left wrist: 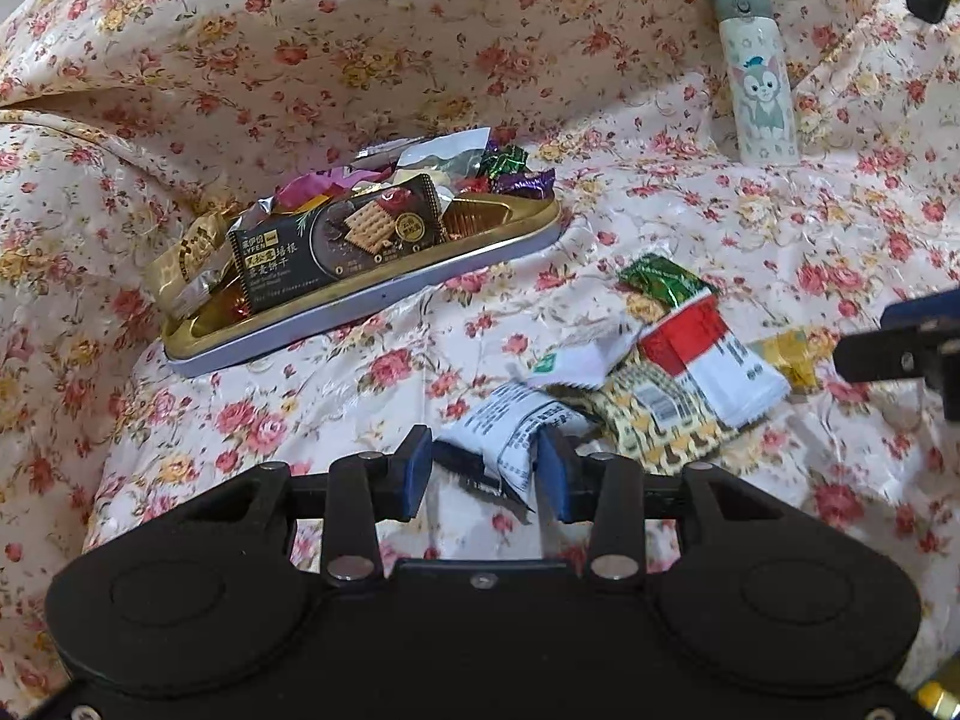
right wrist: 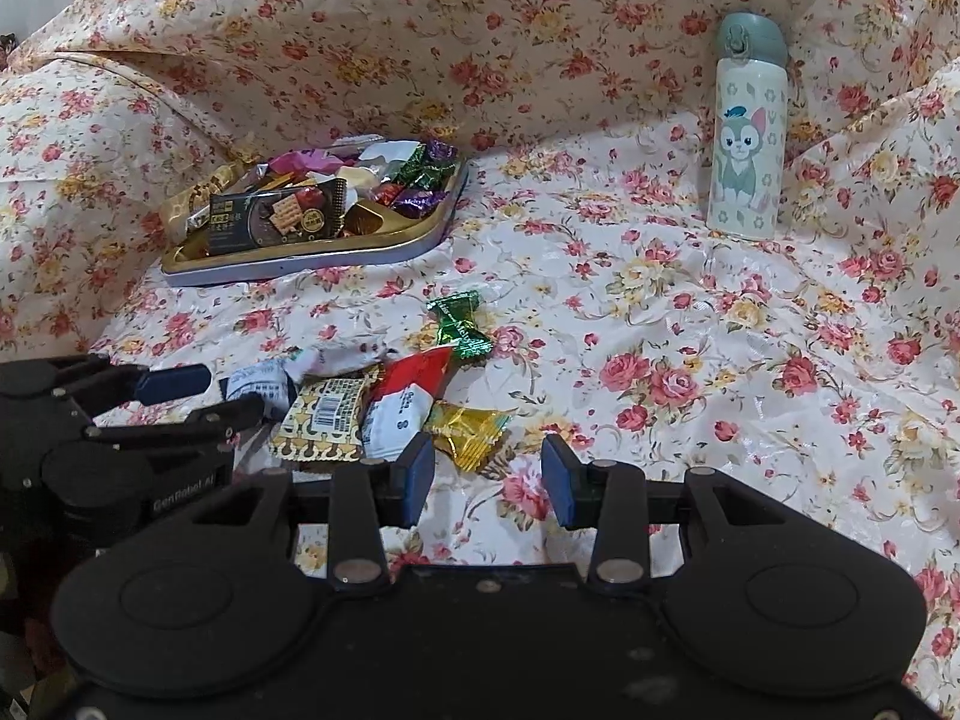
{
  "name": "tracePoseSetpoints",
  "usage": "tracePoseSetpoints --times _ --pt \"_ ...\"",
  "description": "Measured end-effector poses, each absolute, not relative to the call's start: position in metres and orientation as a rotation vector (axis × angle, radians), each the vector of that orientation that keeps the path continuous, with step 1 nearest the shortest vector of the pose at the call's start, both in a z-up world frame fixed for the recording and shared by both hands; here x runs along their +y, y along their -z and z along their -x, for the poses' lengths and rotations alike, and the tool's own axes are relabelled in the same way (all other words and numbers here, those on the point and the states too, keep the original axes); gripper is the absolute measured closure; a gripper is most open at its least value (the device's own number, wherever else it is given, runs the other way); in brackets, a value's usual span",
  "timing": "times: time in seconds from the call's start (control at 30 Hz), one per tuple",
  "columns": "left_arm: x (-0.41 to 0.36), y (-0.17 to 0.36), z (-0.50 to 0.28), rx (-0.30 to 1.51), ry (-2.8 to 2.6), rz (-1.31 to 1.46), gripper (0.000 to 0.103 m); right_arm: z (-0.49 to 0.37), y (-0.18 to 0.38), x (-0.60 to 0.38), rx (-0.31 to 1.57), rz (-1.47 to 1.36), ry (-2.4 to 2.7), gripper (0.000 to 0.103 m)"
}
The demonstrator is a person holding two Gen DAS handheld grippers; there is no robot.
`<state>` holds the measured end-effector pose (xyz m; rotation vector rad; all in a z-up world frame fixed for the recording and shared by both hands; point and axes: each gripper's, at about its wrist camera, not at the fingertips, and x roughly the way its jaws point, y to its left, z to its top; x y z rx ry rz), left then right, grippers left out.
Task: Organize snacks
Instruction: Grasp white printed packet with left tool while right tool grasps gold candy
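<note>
- Two grippers: left gripper [left wrist: 485, 471] jaws spread around a white printed snack packet [left wrist: 516, 420], pads not pressing.
- Right gripper [right wrist: 487, 480] jaws spread, empty, over open floral-cloth surface [right wrist: 690, 330] beside a yellow foil candy [right wrist: 468, 429].
- Shallow gold-rimmed metal tray [left wrist: 372, 306] well apart.

Gold tin [right wrist: 393, 249] at 10 o'clock, heaped with wrapped snacks; loose packets [right wrist: 390, 402] clustered at centre-left, green candy [right wrist: 461, 327] just beyond.

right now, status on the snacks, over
Left hand-held gripper open around white packet, pads not pressing. Right hand-held gripper open, empty, near gold candy. Loose pile still outside tin. Nothing blocking.
</note>
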<state>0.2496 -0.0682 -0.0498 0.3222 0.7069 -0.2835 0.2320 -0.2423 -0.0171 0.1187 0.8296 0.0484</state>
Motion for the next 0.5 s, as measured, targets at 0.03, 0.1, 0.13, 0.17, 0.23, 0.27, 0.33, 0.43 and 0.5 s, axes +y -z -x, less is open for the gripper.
tracePoseSetpoints --times 0.03,0.1,0.13,0.17,0.23,0.27,0.33,0.43,0.5 --pt "-0.069 0.051 -0.252 0.708 0.28 -0.32 0.048 -0.233 0.018 -0.242 0.831 -0.12 -0.048 0.062" --pt "-0.07 0.052 -0.257 0.709 0.278 -0.308 0.046 -0.236 0.02 -0.242 0.832 -0.12 -0.045 0.062" --pt "-0.07 0.053 -0.259 0.714 0.28 -0.304 0.046 -0.237 0.022 -0.242 0.832 -0.12 -0.044 0.062" --pt "-0.07 0.054 -0.261 0.718 0.283 -0.299 0.046 -0.238 0.023 -0.242 0.833 -0.119 -0.043 0.062" --pt "-0.071 0.056 -0.264 0.727 0.286 -0.291 0.046 -0.24 0.025 -0.243 0.837 -0.118 -0.042 0.062" --pt "-0.071 0.056 -0.265 0.729 0.285 -0.289 0.046 -0.241 0.025 -0.243 0.839 -0.118 -0.042 0.062" --pt "-0.071 0.058 -0.269 0.736 0.282 -0.287 0.045 -0.243 0.027 -0.243 0.842 -0.114 -0.043 0.062" --pt "-0.07 0.06 -0.275 0.755 0.278 -0.267 0.045 -0.247 0.029 -0.241 0.843 -0.106 -0.046 0.062" --pt "-0.069 0.06 -0.278 0.772 0.279 -0.243 0.045 -0.25 0.03 -0.24 0.843 -0.101 -0.049 0.062"
